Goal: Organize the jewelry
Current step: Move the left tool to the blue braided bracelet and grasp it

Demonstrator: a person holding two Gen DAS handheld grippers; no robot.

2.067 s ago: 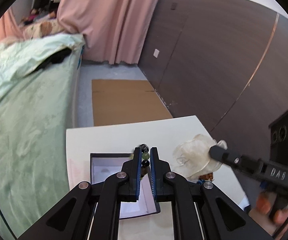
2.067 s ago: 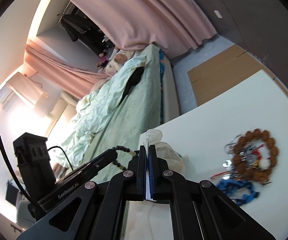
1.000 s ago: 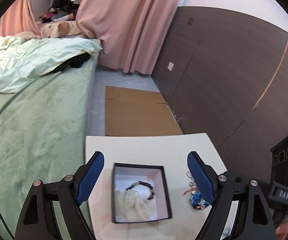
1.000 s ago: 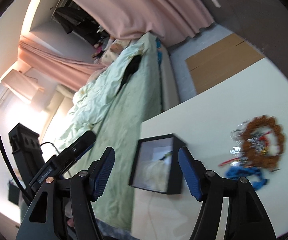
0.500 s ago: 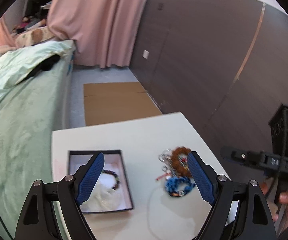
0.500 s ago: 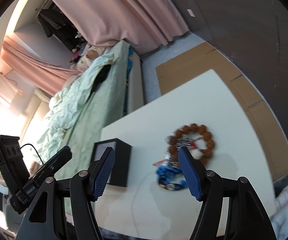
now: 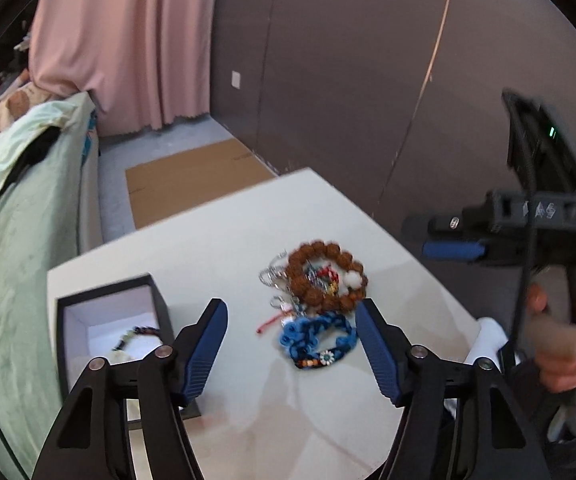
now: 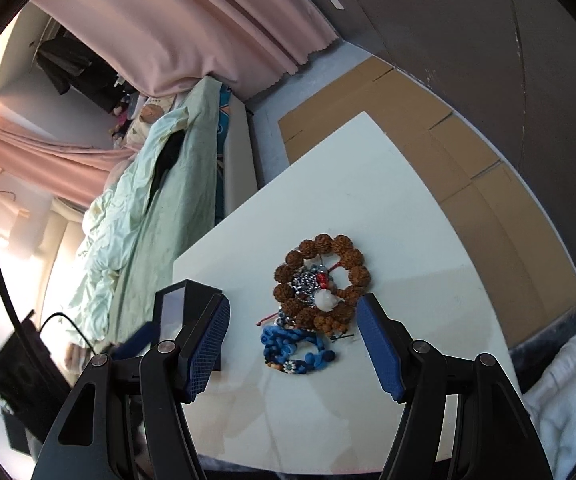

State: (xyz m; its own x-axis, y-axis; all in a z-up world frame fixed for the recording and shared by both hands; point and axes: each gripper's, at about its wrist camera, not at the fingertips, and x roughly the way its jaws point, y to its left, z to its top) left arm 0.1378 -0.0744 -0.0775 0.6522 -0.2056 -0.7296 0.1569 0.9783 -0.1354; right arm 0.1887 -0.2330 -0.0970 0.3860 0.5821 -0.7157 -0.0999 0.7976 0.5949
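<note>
Jewelry lay in two places on the white bench (image 7: 224, 236): a dark beaded bracelet (image 7: 138, 335) inside the open black box (image 7: 156, 292) near the bed-side edge, and a heap just beside it made of a brown bead bracelet (image 7: 327, 276), a blue knotted bracelet (image 7: 317, 334) and a silvery tangle (image 7: 274, 276). About two seconds earlier the left tongs (image 7: 289, 328) had been pinched on that dark bracelet over the box and the right tongs (image 8: 291, 328) clamped on a pale pouch; by this moment both stood wide apart and empty, so one piece counted as stored and the heap as still to sort. Both tongs had swung from the box to frame the heap, the blue bracelet lying between the left pair's fingers. Open bench stretched beyond the heap toward the far corner. The box sat close to the edge by the bed (image 8: 136, 208), and the right tongs hovered past the opposite edge, near the dark wall (image 7: 367, 80).
</note>
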